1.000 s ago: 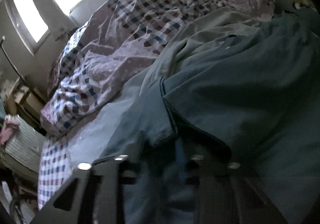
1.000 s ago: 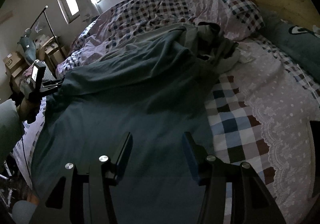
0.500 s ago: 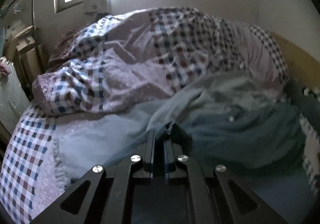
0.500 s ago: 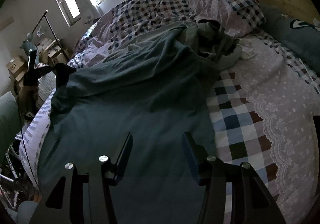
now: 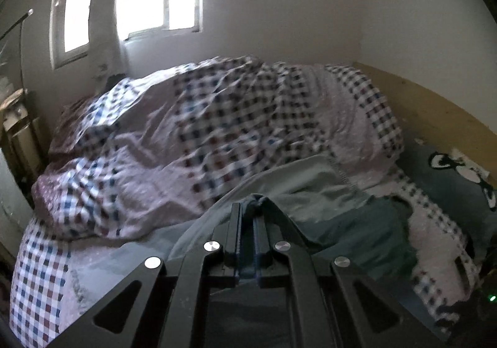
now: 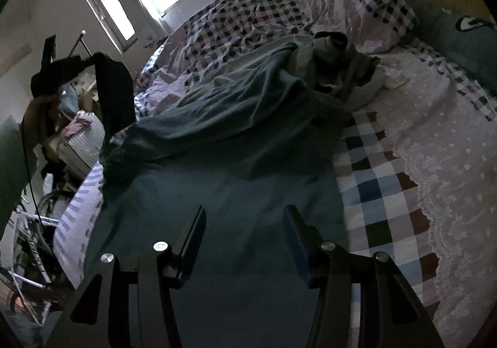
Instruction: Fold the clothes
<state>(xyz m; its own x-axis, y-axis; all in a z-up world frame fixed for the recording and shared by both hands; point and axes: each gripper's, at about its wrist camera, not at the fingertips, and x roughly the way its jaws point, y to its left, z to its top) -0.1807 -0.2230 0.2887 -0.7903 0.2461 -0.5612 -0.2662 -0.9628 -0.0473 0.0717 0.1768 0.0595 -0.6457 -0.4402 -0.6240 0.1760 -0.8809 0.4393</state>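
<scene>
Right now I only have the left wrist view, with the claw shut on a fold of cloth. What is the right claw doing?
Observer: The right claw is open and empty, poised over the large dark teal cloth garment.
Operator: How does that garment lie?
Observer: It is spread across the checked patchwork bedsheet, with one edge lifted at the bed's side by the left claw.
Operator: Anything else to fold?
Observer: A crumpled grey-green pile of clothes lies beside the checked pillow.

A heaped checked duvet (image 6: 279, 3) blocks the bed's far side; the lace-edged sheet (image 6: 435, 137) on the right lies open.
</scene>
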